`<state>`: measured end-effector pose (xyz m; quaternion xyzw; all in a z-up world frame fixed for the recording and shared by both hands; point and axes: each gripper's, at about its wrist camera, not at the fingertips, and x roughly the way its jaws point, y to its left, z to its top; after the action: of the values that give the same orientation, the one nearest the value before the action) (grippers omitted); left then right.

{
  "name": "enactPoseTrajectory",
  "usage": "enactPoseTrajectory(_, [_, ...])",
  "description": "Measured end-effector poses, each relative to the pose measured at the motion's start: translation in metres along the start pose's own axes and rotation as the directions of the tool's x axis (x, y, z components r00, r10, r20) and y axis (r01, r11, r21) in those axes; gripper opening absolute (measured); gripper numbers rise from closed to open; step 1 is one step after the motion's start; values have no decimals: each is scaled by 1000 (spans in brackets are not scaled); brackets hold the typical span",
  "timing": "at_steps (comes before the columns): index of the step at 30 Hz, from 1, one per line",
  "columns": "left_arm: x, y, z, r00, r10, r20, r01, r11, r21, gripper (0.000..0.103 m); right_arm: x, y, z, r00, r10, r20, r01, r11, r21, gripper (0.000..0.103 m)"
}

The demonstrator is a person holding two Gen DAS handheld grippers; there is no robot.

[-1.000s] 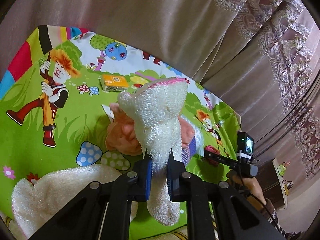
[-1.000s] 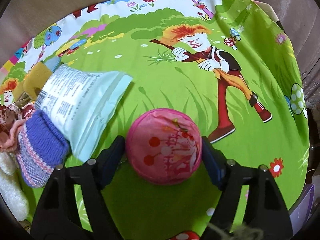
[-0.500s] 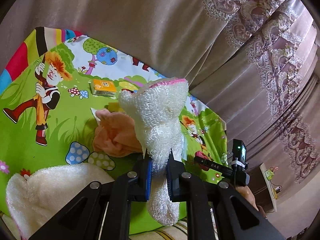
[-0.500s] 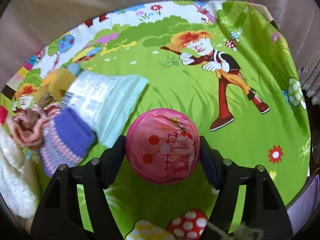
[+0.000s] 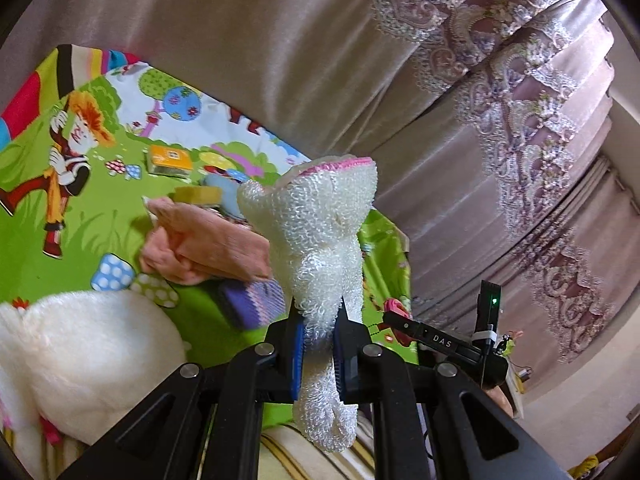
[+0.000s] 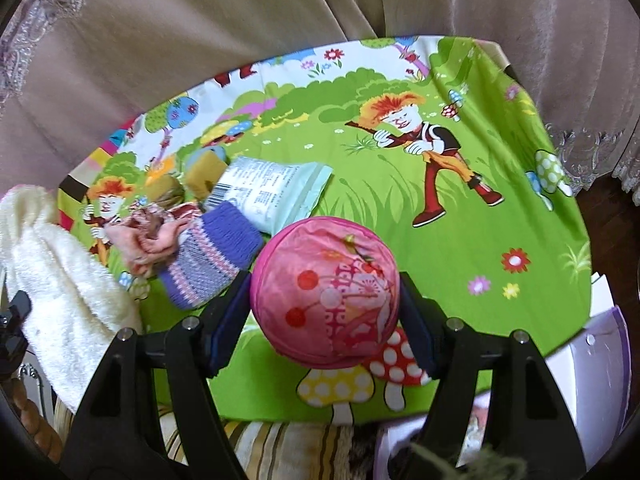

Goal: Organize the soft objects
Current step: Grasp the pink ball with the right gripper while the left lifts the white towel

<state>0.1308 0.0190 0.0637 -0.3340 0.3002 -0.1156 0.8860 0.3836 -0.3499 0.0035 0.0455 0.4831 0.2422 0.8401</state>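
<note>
I am holding two soft things at once. My left tool (image 5: pixel 318 354) is pinched almost shut on the narrow waist of a white looped-terry cloth with a pink-stitched rim (image 5: pixel 316 232), whose long axis is running from 6 o'clock up to 12 o'clock through the jaws, flared end on top and tail hanging below. My right tool (image 6: pixel 325 314) is standing wide around a round pink fabric ball printed with red cherries (image 6: pixel 325 294), both pads pressing its sides at 9 and 3 o'clock, and it is hanging clear above the green cartoon-printed cloth covering the worktop (image 6: pixel 460 288). The remaining pile is lying at 10 o'clock from that tool: a purple-and-pink striped knitted piece (image 6: pixel 208 258) just beside the ball, a crumpled peach cloth (image 6: pixel 148 240) touching it, a pale-green printed plastic packet (image 6: pixel 276 192) behind, and a big fluffy cream towel (image 6: pixel 60 276) at 9 o'clock. I judge the left hand nearer that pile, but both tools are full, so whichever drop spot comes next matters more; I cannot see one. Compared with a second earlier, both views are showing more of the worktop from higher up, the ball is sitting the same way between the pads, and the terry cloth has not slipped.
</note>
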Motion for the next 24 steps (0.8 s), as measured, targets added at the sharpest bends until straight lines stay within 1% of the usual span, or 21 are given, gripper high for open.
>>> enactPoseTrajectory(6, [-1,-21,-13,997,-72,-26,72,997,-3,12,-37,-2,-13,999,3,35,-3,1000,-7,74])
enactPoseTrajectory(12, [-1,-41,-29,989,-136,-63,136,991,-3,12,-73,-10,-32,998,-13,63,14,1000,-6,74])
enactPoseTrajectory(18, [4,-61,-48,974,-193,-118,192,981,-20,12,-103,-27,-54,995,-39,87,37,999,22,74])
enactPoseTrajectory(20, [8,-65,-54,968,-211,-136,208,977,-36,12,-113,-34,-63,994,-60,94,57,998,35,74])
enactPoseTrajectory(24, [19,-72,-66,951,-246,-186,236,969,-73,12,-131,-49,-78,991,-87,102,81,995,66,74])
